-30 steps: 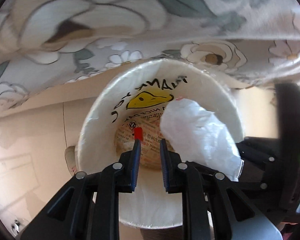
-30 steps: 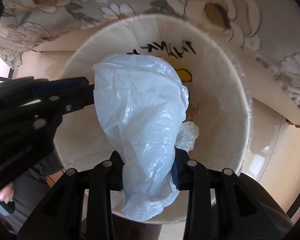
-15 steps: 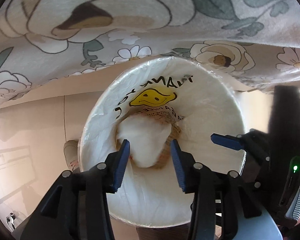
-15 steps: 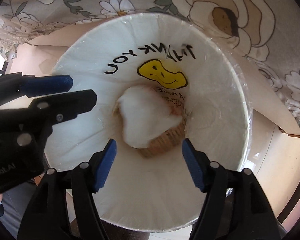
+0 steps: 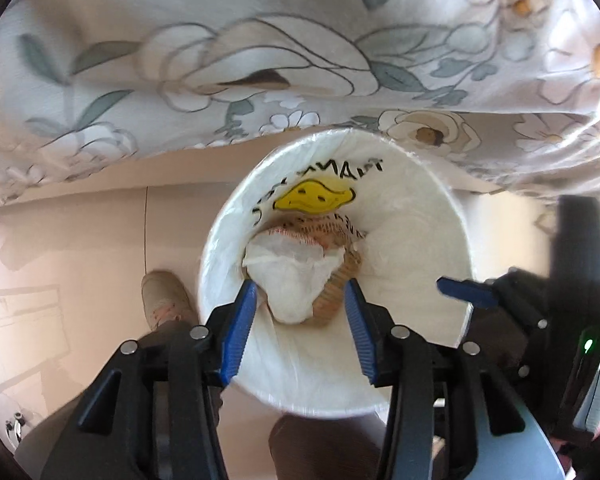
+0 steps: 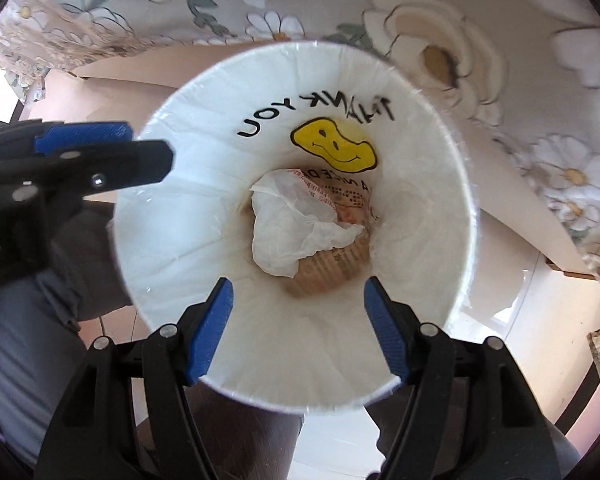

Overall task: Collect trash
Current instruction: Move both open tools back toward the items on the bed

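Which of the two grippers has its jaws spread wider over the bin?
The right gripper: its blue jaws stand well apart over the lined bin. The left gripper shows a narrower gap. Neither holds anything.

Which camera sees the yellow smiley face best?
The right wrist view. There the smiley face on the bin liner shows whole, with eyes and smile clear. In the left wrist view it looks squashed and blurry.

Below the right gripper [image 6: 298,322], whose matt black plastic arms carry ribbed blue pads [image 6: 210,330], the bin [image 6: 452,168] wears a thin, glossy white plastic liner. At its bottom lies a crumpled, semi-translucent plastic bag [image 6: 296,232]. Beyond hangs soft, matt floral cloth [image 5: 260,60].
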`<state>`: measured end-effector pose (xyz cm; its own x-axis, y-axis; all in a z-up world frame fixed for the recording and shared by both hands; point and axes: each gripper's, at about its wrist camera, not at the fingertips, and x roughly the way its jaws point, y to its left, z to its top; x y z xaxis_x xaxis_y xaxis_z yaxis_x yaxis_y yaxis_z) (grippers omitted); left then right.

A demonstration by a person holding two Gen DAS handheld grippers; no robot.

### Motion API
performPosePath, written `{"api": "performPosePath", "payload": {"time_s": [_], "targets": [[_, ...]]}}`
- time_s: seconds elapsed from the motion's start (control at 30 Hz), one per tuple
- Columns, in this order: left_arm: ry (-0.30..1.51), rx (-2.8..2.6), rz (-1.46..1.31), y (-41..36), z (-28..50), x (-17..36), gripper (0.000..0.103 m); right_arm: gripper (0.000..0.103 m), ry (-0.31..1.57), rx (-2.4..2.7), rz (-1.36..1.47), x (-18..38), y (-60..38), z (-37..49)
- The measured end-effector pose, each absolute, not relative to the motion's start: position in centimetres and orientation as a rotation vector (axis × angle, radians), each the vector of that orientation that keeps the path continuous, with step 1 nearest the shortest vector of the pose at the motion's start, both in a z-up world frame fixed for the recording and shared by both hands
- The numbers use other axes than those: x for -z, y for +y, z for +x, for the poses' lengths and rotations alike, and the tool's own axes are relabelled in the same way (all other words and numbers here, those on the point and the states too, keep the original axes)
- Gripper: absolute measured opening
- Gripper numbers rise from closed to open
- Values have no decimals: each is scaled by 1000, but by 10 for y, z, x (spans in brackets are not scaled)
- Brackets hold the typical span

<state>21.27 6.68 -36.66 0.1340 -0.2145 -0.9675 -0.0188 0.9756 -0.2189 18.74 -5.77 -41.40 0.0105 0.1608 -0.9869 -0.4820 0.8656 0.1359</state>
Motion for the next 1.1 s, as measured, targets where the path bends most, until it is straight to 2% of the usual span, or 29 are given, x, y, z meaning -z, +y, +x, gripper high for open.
{"api": "performPosePath", "payload": {"time_s": [0.33, 0.47, 0.53, 0.7, 0.83, 1.03, 1.1], "targets": [[1437, 81, -205, 82, 182, 312, 50, 68, 1426, -504, -303, 356, -72, 165], [1426, 108, -205, 85, 167, 287, 58, 68, 1387, -508, -342, 324, -76, 157], [1405, 115, -180, 86, 161, 269, 59, 68, 1352, -507, -359, 304, -78, 153], [1301, 107, -130, 87, 152, 210, 60, 68, 1253, -516, -391, 236, -91, 146], [1170, 109, -58, 87, 143, 144, 71, 68, 1140, -512, -437, 168, -103, 138], [997, 112, 66, 79, 131, 56, 78, 68, 987, -537, -454, 65, -123, 129], [943, 101, 106, 76, 128, 29, 80, 72, 938, -549, -447, 32, -130, 128]]}}
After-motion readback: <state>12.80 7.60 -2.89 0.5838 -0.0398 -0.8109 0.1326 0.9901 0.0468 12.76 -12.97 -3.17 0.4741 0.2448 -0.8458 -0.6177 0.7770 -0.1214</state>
